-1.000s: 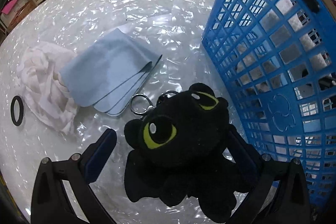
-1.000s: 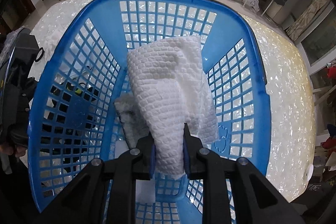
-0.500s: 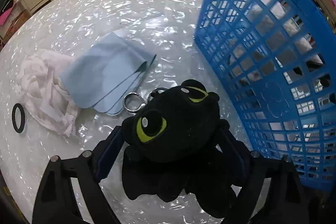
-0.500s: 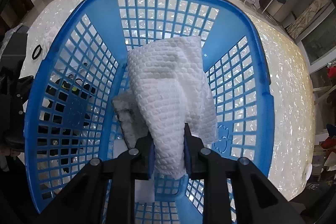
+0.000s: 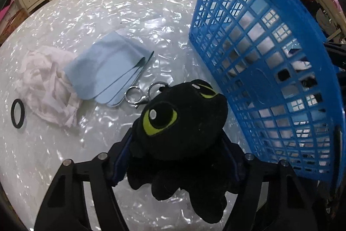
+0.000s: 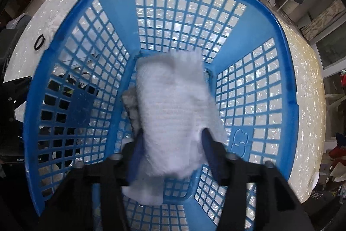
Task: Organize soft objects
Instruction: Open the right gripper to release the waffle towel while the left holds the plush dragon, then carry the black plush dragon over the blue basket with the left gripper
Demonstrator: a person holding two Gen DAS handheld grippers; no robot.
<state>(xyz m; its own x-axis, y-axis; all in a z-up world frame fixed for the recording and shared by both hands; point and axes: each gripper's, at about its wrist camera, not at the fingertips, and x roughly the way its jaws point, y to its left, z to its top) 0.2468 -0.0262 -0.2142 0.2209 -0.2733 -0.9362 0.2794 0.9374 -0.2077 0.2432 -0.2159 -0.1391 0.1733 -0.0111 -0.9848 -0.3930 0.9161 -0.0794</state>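
- Between the fingers of the left gripper [image 5: 179, 163], in the left wrist view, sits a black plush toy [image 5: 183, 122] with green eyes; the jaws have just been closing and now press its sides, beside the blue basket [image 5: 302, 40]
- On the pearly table [image 5: 108, 3] behind lie a folded blue cloth [image 5: 106, 70], a pale pink cloth [image 5: 45, 83], key rings [image 5: 135, 95] and a black ring [image 5: 17, 110]
- Over the basket [image 6: 287, 57], in the right wrist view, the right gripper [image 6: 173, 146] has just been opening; its jaws stand apart, and the blurred white towel [image 6: 173, 114] lies loose between them inside the basket
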